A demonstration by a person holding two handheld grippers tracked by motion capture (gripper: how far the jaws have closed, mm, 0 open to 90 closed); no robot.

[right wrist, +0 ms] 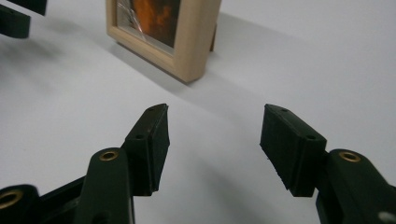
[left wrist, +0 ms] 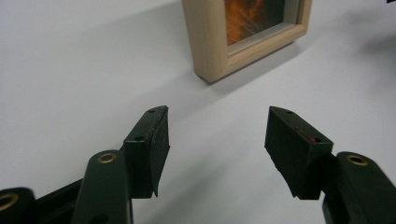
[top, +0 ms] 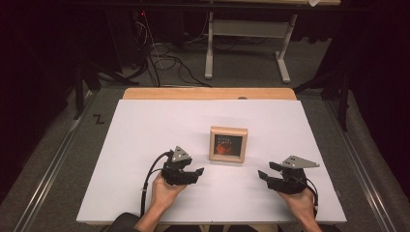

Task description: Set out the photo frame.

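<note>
On the table (top: 145, 145), a picture frame (top: 228, 144)

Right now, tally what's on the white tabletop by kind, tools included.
Picture frame: 1
Handheld tool: 2, left tool and right tool, both open and empty
Total: 3

picture frame (top: 228, 144) on table (top: 145, 125), between tools

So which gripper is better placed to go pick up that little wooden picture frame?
Left, marginally. The left gripper sits a bit nearer the picture frame than the right gripper does. Both are open and empty, flanking it.
</note>
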